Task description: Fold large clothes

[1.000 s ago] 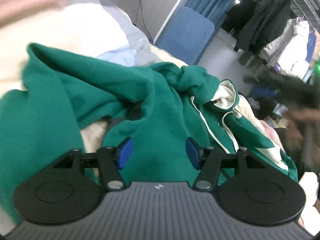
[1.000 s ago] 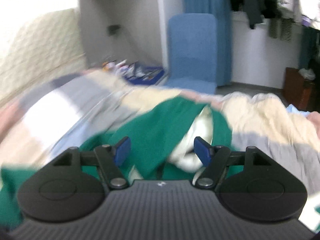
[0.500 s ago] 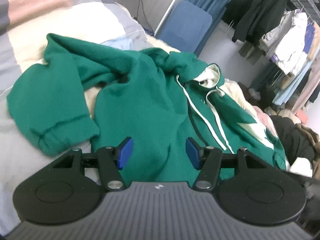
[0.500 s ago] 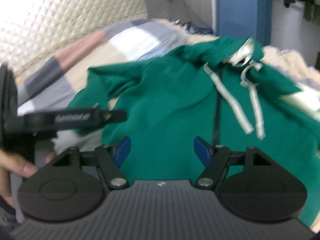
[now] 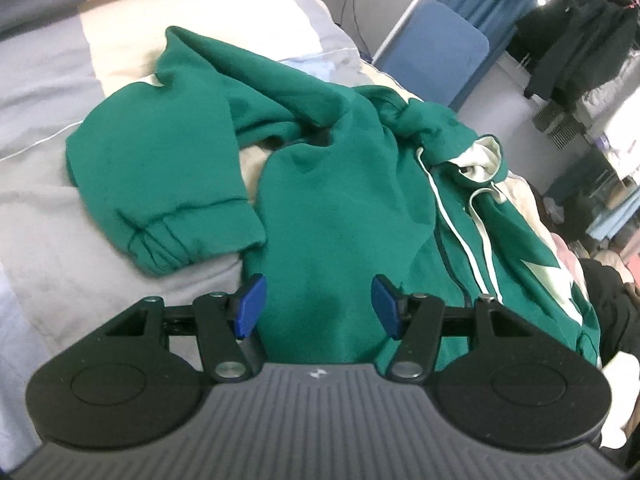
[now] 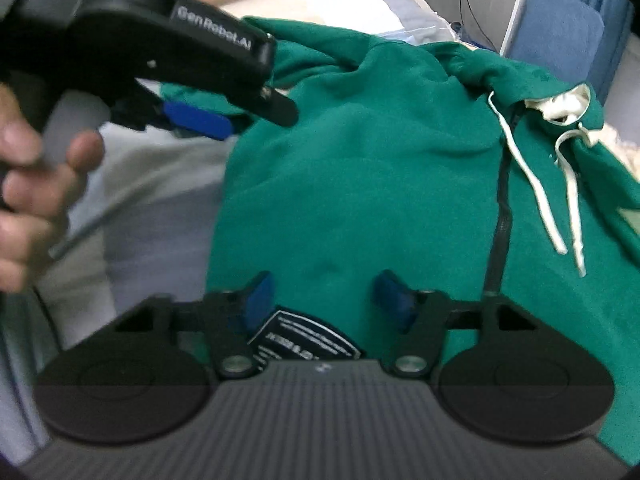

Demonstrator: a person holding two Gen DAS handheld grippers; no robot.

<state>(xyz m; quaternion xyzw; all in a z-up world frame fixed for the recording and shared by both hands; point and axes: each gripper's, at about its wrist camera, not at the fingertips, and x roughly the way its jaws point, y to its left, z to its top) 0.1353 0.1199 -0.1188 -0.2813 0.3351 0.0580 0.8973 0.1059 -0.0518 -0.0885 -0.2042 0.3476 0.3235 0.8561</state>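
A green zip hoodie (image 5: 340,208) with white drawstrings (image 5: 456,236) and a cream-lined hood (image 5: 480,160) lies crumpled on the bed. One sleeve is folded back, its cuff (image 5: 180,236) at the left. My left gripper (image 5: 318,306) hovers open over the hoodie's lower front, with fabric under the pads and nothing pinched. In the right wrist view the hoodie (image 6: 380,168) fills the middle. My right gripper (image 6: 326,300) is low over its lower front, beside a black label (image 6: 304,336). Its jaws are closing with green fabric between them, and the pads stand apart. The left gripper (image 6: 224,116), held by a hand (image 6: 28,200), shows at upper left.
The bed has a quilt (image 5: 48,80) in grey, cream and pink blocks. A blue chair (image 5: 444,56) stands past the bed's far end, near a rack of hanging clothes (image 5: 576,52). More garments are piled at the right edge (image 5: 604,292).
My right gripper has dropped closer to the hoodie's lower front and its jaws have narrowed. The left gripper now looms larger in the right wrist view. The left view has slid a little over the sleeve.
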